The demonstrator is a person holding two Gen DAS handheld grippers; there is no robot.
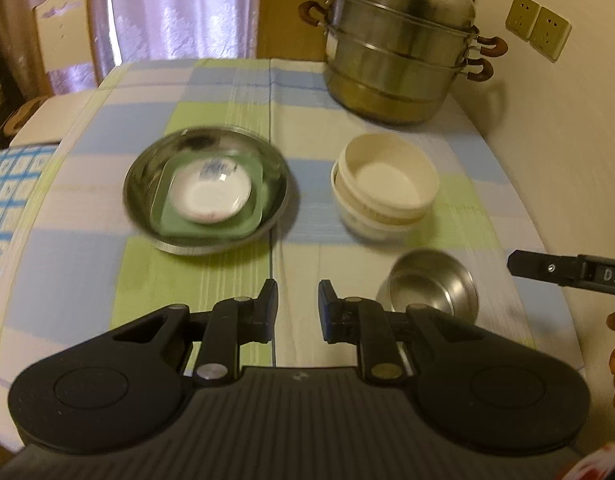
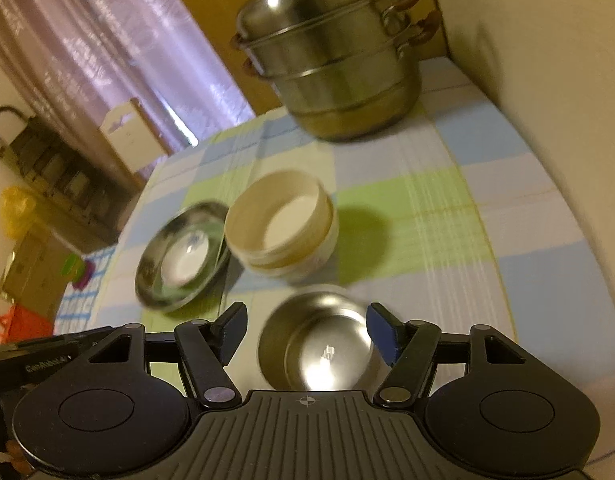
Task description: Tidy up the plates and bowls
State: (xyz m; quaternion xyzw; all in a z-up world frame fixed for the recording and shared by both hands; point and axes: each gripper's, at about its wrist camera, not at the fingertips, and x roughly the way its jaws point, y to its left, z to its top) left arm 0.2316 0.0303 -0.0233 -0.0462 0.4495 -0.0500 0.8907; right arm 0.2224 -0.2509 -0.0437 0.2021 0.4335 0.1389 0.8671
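Two wrist views of a table [image 1: 227, 92] under a checked blue, green and white cloth.

The small steel bowl [image 2: 319, 344] stands upright, mouth up, near the table's near edge; being round, it has no long axis. In the right wrist view it lies between the two fingers of the right gripper [image 2: 305, 330], whose jaws stand spread with the blue pads clear of the rim on both sides; nothing is pinched. The bowl's near side is cut off by the gripper body.

The left gripper [image 1: 297, 306] hangs over bare cloth to the left of this bowl. Its jaws are narrowly parted with only cloth showing in the gap between them; they hold nothing.

Farther back, the stacked cream bowls [image 1: 383, 184] sit nested, mouths up, the top one tilted slightly in the one below. How many make up the stack cannot be told.

To their left, well apart, the wide steel dish [image 1: 207, 196] holds a green square plate [image 1: 167, 216], which carries a white saucer [image 1: 211, 192] with a blue mark. The pattern is blurred.

At the far right a tiered steel steamer [image 1: 403, 52] with brown handles stands near the wall [image 1: 567, 140]; its top is cut off.

Open cloth lies between the dish and the cream stack, and along the near edge to the left. The right side of the table runs close to the wall. Both views are smeared by motion blur.
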